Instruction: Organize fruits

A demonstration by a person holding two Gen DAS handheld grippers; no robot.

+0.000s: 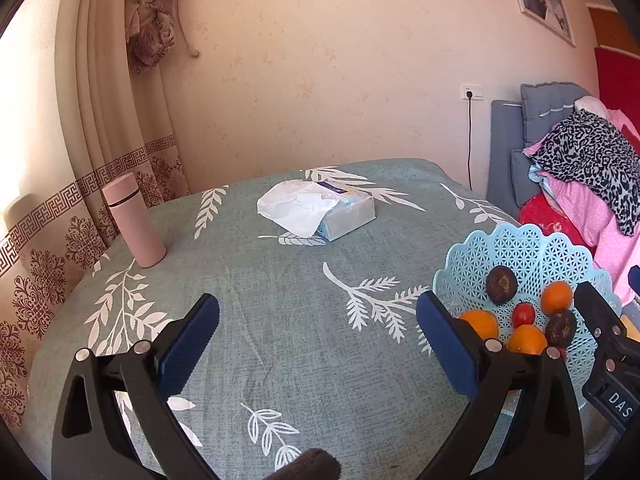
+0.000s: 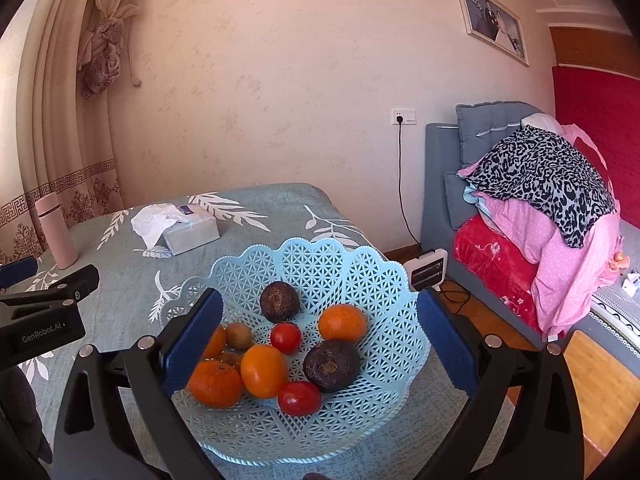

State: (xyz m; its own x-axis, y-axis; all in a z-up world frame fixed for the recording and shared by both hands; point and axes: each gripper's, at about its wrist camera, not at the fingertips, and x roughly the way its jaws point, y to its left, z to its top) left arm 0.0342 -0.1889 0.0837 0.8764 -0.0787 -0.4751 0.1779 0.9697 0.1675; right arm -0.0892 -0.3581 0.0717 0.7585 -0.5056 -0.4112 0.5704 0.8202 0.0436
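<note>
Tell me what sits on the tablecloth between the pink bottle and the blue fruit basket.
In the right wrist view, a tissue box lies between the pink bottle and the blue fruit basket, set further back; the cloth nearer the camera is bare.

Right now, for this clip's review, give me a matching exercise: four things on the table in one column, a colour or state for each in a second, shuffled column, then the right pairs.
Things:
1. basket
2. flask
3. tissue box
4. right gripper

Colour or state:
A. upright, pink, lid on
B. open, nothing between its pads
C. pale blue lattice, holding the fruit
D. lying flat, a white tissue pulled out of it

Pairs: 1-C, 2-A, 3-D, 4-B
</note>
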